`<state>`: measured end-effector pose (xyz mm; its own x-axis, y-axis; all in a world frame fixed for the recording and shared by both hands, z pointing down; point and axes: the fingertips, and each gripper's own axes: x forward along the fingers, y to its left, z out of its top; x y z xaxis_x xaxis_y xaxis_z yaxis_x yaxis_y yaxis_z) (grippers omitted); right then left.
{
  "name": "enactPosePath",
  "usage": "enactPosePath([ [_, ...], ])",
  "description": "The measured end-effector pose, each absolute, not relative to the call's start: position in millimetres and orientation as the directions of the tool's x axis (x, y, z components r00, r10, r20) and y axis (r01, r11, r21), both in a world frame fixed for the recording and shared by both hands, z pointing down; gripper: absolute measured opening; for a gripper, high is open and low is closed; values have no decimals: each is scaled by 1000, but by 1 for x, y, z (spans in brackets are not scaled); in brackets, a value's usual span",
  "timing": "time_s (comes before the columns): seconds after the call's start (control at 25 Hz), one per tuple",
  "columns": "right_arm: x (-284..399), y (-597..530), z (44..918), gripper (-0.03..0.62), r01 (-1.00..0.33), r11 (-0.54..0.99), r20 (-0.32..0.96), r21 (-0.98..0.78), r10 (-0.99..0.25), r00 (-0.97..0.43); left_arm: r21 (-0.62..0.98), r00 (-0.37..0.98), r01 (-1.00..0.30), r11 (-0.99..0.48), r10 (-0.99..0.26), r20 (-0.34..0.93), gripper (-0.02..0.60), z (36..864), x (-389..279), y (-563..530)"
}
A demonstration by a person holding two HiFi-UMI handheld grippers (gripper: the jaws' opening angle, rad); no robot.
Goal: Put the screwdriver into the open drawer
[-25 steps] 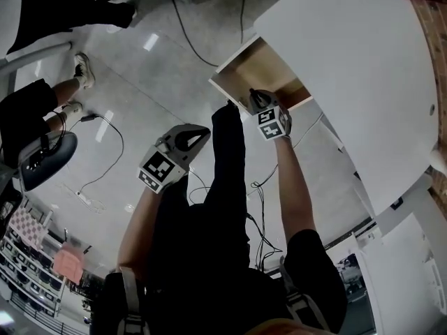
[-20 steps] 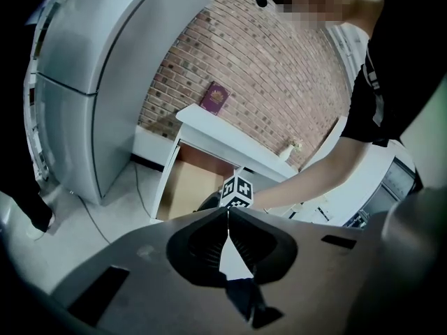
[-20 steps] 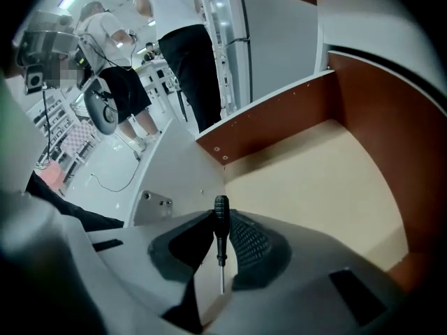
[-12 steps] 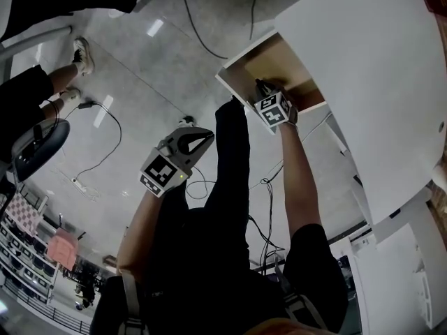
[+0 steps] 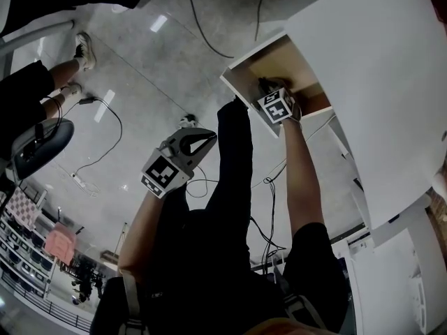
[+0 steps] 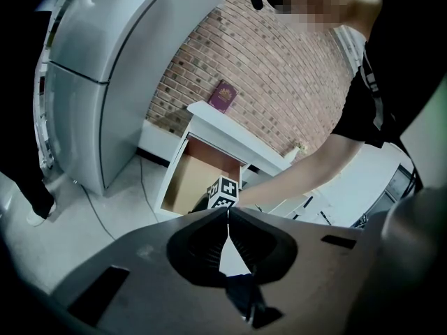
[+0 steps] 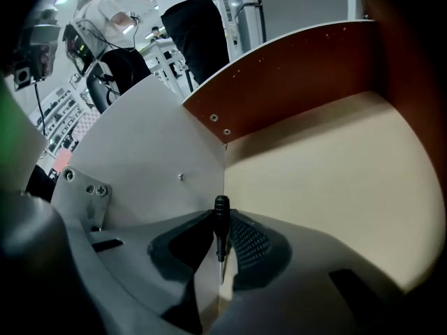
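Right gripper (image 7: 222, 215): jaws clamped on the screwdriver (image 7: 221, 232), inside the drawer (image 7: 328, 166).
Screwdriver: black ribbed handle stands out past the jaw tips, pointing at the corner where the drawer's white side wall meets its beige floor; a thin metal shaft runs back between the jaws. No brand shows on it.
Contact: whether the handle touches the drawer cannot be told.
Left gripper (image 6: 228, 213): jaws pressed together with nothing between them, held over the floor, well apart from the drawer.
Drawer: pulled out from under the white cabinet (image 5: 370, 75); reddish-brown back wall, screw heads in the white side.
Markers: black-and-white square patterns on the right cube (image 5: 274, 107) and left cube (image 5: 159, 169); no letters or numbers readable.
Booklet (image 6: 222, 96): maroon, lying on the cabinet top by the brick wall; its cover print is too small to read.
Hidden: in the head view the screwdriver is out of sight behind the right gripper, and the person's dark clothing covers the lower middle.
Cut off: another person's legs (image 5: 49, 89) at the left edge; a cable (image 5: 98, 138) trails across the floor.
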<state>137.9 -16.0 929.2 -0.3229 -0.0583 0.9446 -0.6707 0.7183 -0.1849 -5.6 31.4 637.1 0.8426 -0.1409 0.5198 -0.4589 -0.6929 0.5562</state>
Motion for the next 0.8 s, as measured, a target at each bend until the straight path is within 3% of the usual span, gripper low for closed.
enactPosePath([
  [0.48,145,-14,932,142,-684,692,939,-232,-24,-343,551,846,-449,-703,-136,516,17,635,5,28],
  [0.68,149,-16,919,156,-705,678,940,-209,-60,-336,545,851,-435,-717,-130,509,17,628,8,26],
  [0.8,152,-16,890,133,-735,650,935,-194,-105,-339,534,853,-422,-732,-122,507,17,616,10,26],
])
